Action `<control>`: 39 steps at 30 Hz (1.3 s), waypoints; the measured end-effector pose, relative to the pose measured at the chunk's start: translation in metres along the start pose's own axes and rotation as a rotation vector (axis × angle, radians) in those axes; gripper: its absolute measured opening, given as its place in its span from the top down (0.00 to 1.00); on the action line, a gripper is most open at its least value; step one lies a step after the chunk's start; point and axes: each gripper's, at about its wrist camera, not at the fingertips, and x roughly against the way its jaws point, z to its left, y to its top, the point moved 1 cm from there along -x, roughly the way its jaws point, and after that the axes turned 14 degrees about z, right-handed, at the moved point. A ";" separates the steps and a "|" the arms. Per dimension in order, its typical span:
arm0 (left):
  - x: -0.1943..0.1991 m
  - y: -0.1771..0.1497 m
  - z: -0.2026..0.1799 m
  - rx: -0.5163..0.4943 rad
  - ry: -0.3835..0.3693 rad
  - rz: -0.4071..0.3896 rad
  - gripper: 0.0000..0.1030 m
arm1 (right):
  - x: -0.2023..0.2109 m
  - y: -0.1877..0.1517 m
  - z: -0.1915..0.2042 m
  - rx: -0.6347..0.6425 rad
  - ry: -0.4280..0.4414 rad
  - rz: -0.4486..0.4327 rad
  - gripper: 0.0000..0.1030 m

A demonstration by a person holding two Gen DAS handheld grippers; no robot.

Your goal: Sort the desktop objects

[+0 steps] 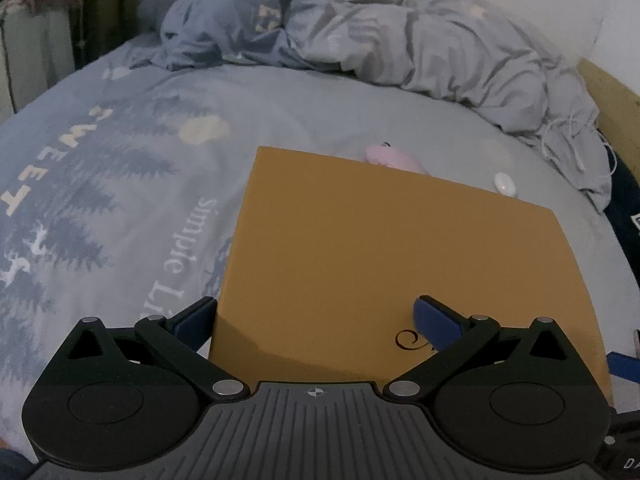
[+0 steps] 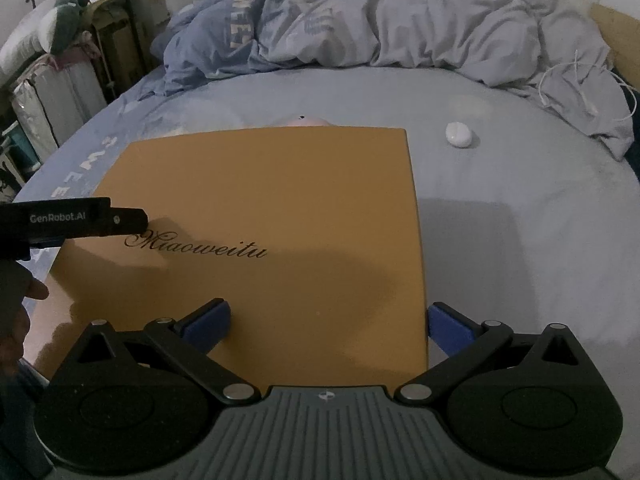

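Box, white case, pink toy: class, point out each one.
Box point(image 2: 280, 208): right wrist view, middle of lid.
White case point(image 2: 459, 133): right wrist view, its top.
Pink toy point(image 1: 390, 155): left wrist view, part showing behind box.

A bed sheet point(image 1: 100, 168), blue-grey and printed with fir trees, white deer and the word "SWEET", covers the bed. A rumpled duvet point(image 2: 360, 28) in matching cloth is heaped along the far side, with a thin white cable point(image 2: 576, 84) lying over its right end. At far left, beside the bed, stand a dark metal rack point(image 2: 128, 36) and bagged bundles point(image 2: 56, 112).
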 end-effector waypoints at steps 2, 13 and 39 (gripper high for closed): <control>0.000 -0.001 -0.001 -0.007 0.002 -0.006 0.00 | 0.000 0.000 0.000 0.003 -0.002 -0.004 0.00; -0.001 -0.003 -0.002 -0.030 0.004 -0.025 0.00 | -0.002 0.000 0.003 0.001 -0.008 -0.018 0.00; 0.069 -0.015 -0.021 -0.164 0.021 -0.230 0.00 | 0.029 -0.009 0.020 0.079 -0.039 -0.132 0.00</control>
